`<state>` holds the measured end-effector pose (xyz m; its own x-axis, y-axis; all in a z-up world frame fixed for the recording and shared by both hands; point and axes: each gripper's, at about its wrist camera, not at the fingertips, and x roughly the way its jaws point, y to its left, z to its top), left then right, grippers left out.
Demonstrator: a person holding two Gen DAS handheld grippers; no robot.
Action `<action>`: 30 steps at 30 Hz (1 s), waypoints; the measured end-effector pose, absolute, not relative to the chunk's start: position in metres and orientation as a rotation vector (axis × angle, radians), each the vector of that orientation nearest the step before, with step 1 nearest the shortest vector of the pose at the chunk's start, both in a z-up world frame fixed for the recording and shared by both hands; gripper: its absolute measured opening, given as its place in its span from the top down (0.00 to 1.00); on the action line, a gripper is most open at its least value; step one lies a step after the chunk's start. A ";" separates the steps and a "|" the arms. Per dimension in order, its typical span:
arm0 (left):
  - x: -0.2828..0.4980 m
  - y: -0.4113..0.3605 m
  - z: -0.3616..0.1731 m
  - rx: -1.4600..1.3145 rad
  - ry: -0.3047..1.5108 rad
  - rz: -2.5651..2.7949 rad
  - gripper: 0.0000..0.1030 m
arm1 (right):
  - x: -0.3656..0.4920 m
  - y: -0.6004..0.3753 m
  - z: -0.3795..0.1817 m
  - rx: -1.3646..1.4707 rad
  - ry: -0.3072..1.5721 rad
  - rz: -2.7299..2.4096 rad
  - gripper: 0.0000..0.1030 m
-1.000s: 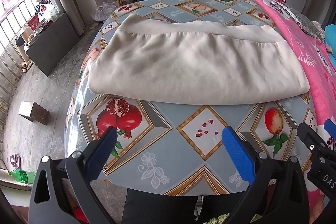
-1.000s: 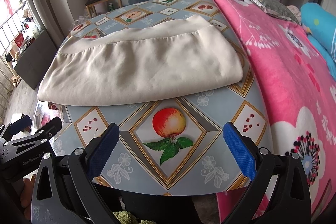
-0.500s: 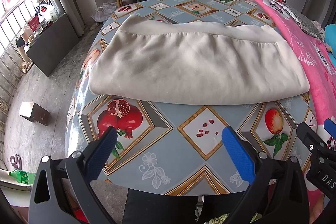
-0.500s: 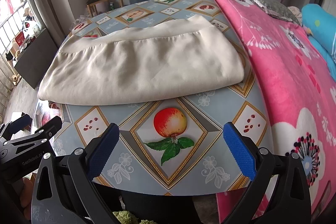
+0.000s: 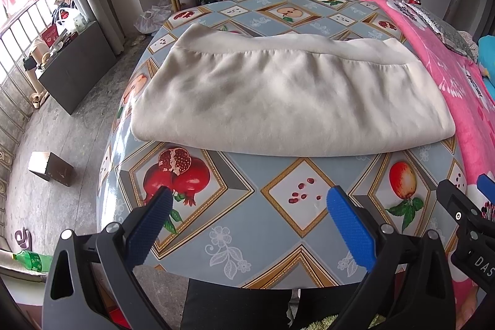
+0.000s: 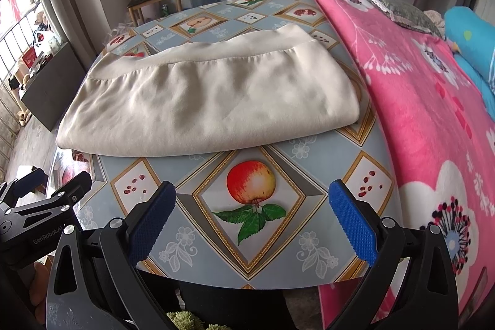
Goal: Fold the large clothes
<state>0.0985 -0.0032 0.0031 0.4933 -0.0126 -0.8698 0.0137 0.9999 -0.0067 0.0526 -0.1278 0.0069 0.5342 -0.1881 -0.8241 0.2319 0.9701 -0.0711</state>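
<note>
The cream garment (image 5: 287, 101) lies folded on the counter (image 5: 247, 225), ahead of both pairs of tongs and well apart from them, its thick band along the far edge and a rounded fold along the near edge. It looks like a soft, fleecy knit — limp, fairly bulky, light enough to lift but likely to sag and slide on the glossy patterned cloth. In my judgement the best hold is at the two near corners, pinching all layers at once so the stack does not split; a grip in the middle of the fold would probably just bunch it up.

The left tongs (image 5: 247, 225) are spread wide and hold nothing, hovering over the near rim of the counter. The right tongs (image 6: 250, 221) are likewise wide apart and empty, above the printed apple, with the pink blanket (image 6: 433, 113) to their right.

Against the frames of a second and half a second ago, almost nothing differs — the garment has kept its shape and place, both tongs the same spread, and the view has only crept a touch.
</note>
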 end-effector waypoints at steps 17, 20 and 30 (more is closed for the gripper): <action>0.099 -0.004 0.007 0.004 1.048 -0.016 0.05 | 0.055 -0.128 0.008 0.047 0.977 -0.248 0.07; 0.099 -0.005 0.007 0.007 1.045 -0.014 0.05 | 0.056 -0.128 0.008 0.046 0.975 -0.247 0.07; 0.101 -0.005 0.006 -0.004 1.050 -0.014 0.05 | 0.056 -0.128 0.008 0.048 0.974 -0.246 0.07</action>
